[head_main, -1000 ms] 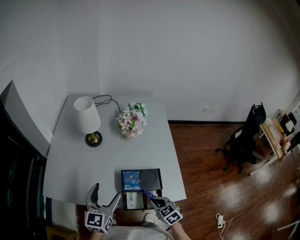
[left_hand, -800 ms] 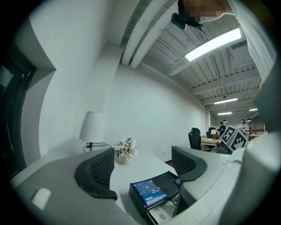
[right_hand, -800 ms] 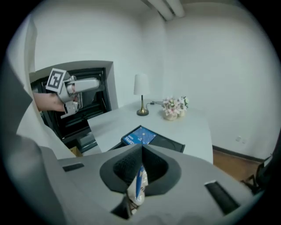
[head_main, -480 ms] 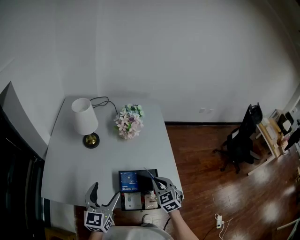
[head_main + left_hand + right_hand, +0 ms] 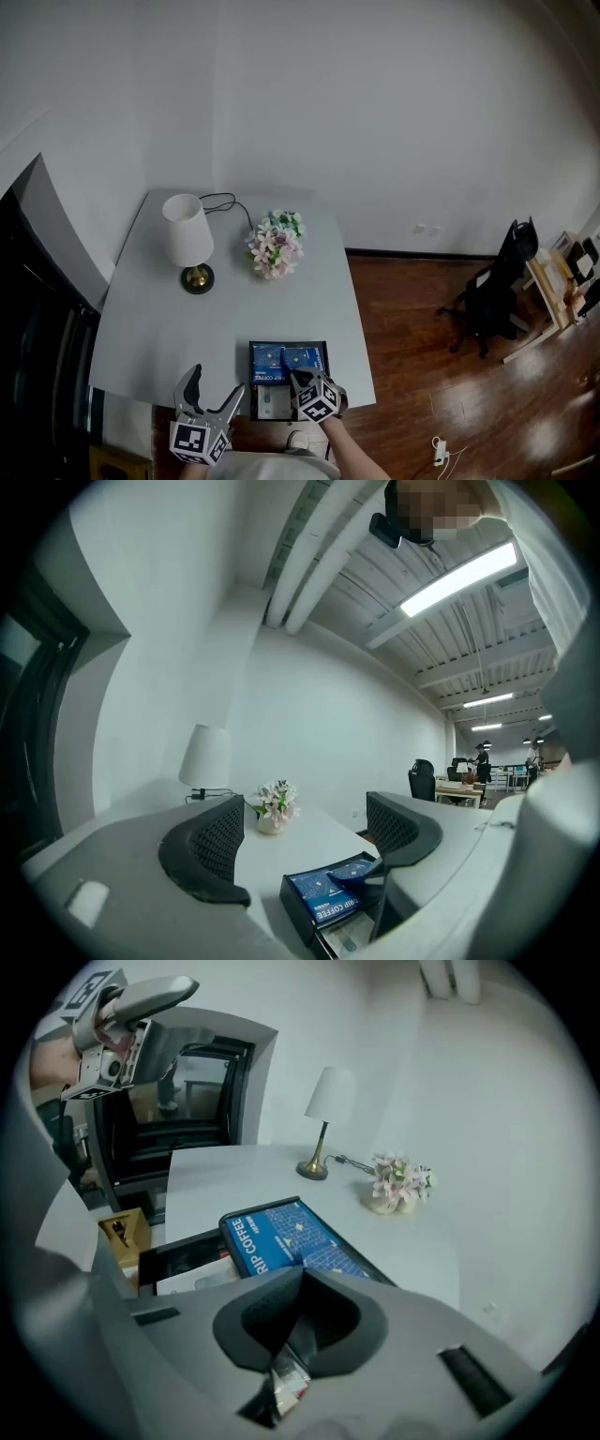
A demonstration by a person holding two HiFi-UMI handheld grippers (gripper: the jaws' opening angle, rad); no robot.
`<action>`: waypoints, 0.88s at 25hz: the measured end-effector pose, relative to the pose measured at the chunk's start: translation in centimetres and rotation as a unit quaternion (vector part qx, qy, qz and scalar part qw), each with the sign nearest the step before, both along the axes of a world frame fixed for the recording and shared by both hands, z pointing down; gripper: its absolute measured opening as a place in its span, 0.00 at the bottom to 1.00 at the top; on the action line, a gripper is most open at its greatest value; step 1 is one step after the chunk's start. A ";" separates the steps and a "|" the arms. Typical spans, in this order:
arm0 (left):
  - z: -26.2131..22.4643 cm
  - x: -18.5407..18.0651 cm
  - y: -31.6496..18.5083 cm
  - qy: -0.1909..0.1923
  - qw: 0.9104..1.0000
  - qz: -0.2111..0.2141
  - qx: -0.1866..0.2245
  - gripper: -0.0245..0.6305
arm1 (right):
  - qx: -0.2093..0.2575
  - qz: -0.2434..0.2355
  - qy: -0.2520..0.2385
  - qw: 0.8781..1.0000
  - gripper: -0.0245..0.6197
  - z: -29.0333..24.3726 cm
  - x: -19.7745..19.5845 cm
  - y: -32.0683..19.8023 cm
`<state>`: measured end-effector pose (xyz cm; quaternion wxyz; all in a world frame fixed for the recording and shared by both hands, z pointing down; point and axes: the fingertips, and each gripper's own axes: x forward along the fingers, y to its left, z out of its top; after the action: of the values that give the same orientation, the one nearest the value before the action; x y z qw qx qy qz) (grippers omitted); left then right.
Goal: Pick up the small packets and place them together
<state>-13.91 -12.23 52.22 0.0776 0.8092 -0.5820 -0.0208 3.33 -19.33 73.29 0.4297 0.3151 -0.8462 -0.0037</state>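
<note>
A black tray [image 5: 322,349] sits at the table's near edge. One blue drip-coffee packet [image 5: 265,362] lies in its far left section. My right gripper [image 5: 296,377] is shut on a second blue packet [image 5: 303,357], which lies over the tray just right of the first. In the right gripper view the jaws [image 5: 302,1279] pinch that packet [image 5: 333,1258]; its tail end pokes out below them. White packets [image 5: 270,401] fill the tray's near section. My left gripper [image 5: 212,401] hangs open and empty left of the tray, off the table's front edge; in its own view [image 5: 305,841] the tray [image 5: 298,913] lies below and ahead.
A white lamp [image 5: 187,236] and a vase of flowers [image 5: 276,246] stand at the back of the grey table [image 5: 178,328]. The table ends just right of the tray, above wooden floor [image 5: 422,375]. A black office chair [image 5: 492,300] stands far right.
My right gripper has carried the blue packet from in front of the tray, up and over it, then down beside the other blue packet. The left gripper has stayed put.
</note>
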 end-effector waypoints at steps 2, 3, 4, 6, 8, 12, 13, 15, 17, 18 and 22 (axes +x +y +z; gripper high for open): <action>0.3 -0.1 0.1 0.000 1.000 -0.001 -0.003 0.65 | -0.016 0.011 -0.003 1.000 0.05 1.0 0.3 0.1; 0.5 -0.1 0.2 -0.001 1.000 -0.001 -0.004 0.65 | -0.020 0.019 -0.003 1.000 0.05 1.3 0.6 0.1; 0.7 0.0 0.2 -0.001 1.000 0.000 -0.006 0.65 | -0.023 0.029 -0.005 0.999 0.05 1.5 0.8 -0.1; 0.8 0.3 0.1 -0.001 1.000 0.004 -0.008 0.65 | -0.032 0.049 -0.012 0.998 0.10 1.7 1.2 -0.4; 0.8 0.5 -0.1 0.000 1.000 0.007 -0.009 0.65 | -0.048 0.066 -0.018 0.997 0.12 1.8 1.4 -0.5; 1.0 0.8 -0.3 0.004 1.000 0.012 -0.012 0.65 | -0.054 0.090 -0.080 0.991 0.26 -0.5 1.4 -0.2; 1.1 0.9 -0.3 0.005 1.000 0.014 -0.012 0.65 | -0.052 0.095 -0.101 0.989 0.42 -1.3 1.4 -0.1; 1.2 1.1 -0.4 0.008 1.000 0.016 -0.013 0.65 | -0.040 0.104 -0.137 0.984 0.44 -3.3 1.7 0.0; 1.2 1.3 -0.6 0.007 1.000 0.019 -0.013 0.65 | -0.020 0.113 -0.186 0.976 0.44 -5.8 2.2 -0.2; 1.1 1.4 -0.7 0.005 1.000 0.022 -0.013 0.65 | -0.007 0.118 -0.222 0.968 0.44 -7.5 2.4 -0.4; 0.5 2.0 -1.2 0.000 0.999 0.032 -0.005 0.65 | 0.071 0.137 -0.360 0.920 0.44 -15.6 3.5 -1.0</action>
<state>-11.89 -13.43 52.73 0.0822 0.8268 -0.5562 -0.0156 6.86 -20.37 57.70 0.0692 0.4381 -0.8896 0.1088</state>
